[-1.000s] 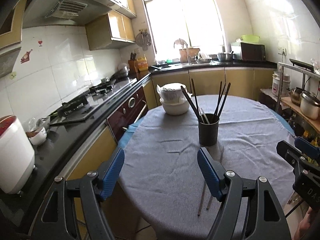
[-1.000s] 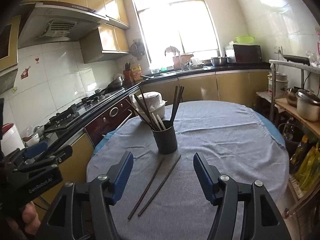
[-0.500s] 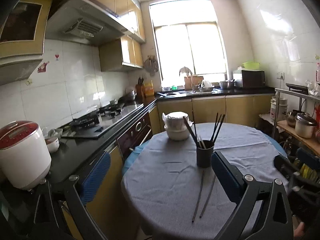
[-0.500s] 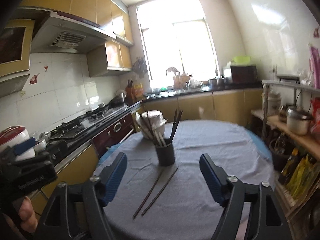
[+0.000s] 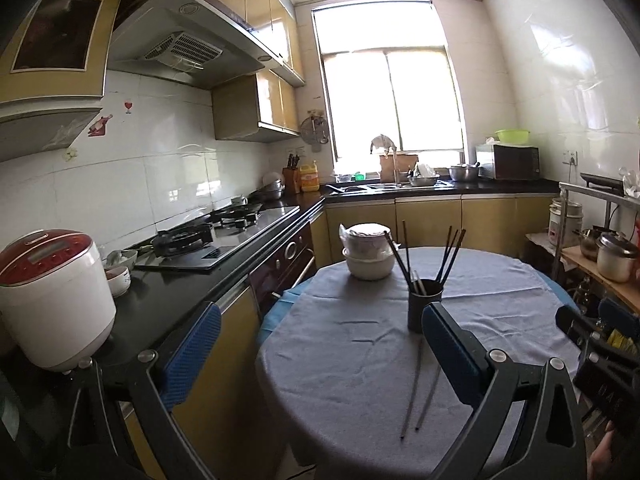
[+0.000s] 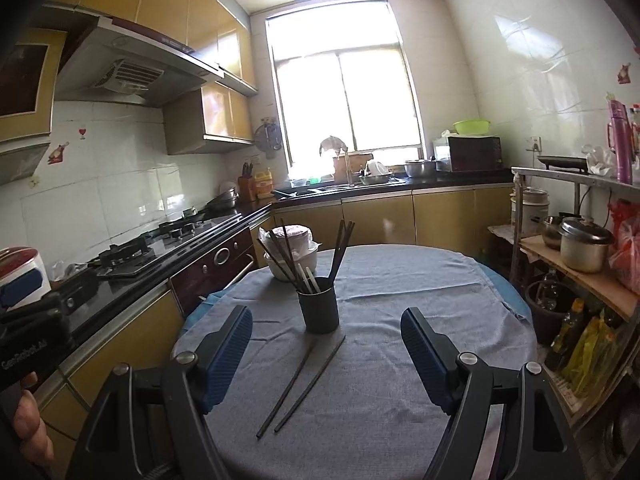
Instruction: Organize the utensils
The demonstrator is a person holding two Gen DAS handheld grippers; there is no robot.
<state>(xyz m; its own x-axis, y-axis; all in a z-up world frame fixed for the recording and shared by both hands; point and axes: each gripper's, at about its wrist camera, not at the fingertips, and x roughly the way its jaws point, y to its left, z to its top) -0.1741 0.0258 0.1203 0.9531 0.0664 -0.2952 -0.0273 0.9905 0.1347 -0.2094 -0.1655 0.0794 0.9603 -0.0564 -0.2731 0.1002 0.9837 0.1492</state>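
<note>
A dark utensil cup [image 6: 319,309] holding several chopsticks stands mid-table on the grey cloth; it also shows in the left wrist view [image 5: 424,304]. Two loose dark chopsticks [image 6: 304,386] lie side by side on the cloth in front of the cup, also seen in the left wrist view [image 5: 418,390]. My right gripper [image 6: 326,354] is open and empty, held above and short of the loose chopsticks. My left gripper [image 5: 320,352] is open and empty, held over the table's left edge, short of the cup.
A round table with a grey cloth [image 6: 420,320] fills the middle. Stacked white bowls [image 5: 368,256] sit behind the cup. A counter with a stove [image 5: 208,236] and a rice cooker [image 5: 52,300] runs along the left. A shelf rack with pots [image 6: 580,244] stands right.
Both grippers have pulled back and risen away from the table. The cup and loose chopsticks look smaller and farther. Both stay open and empty.
</note>
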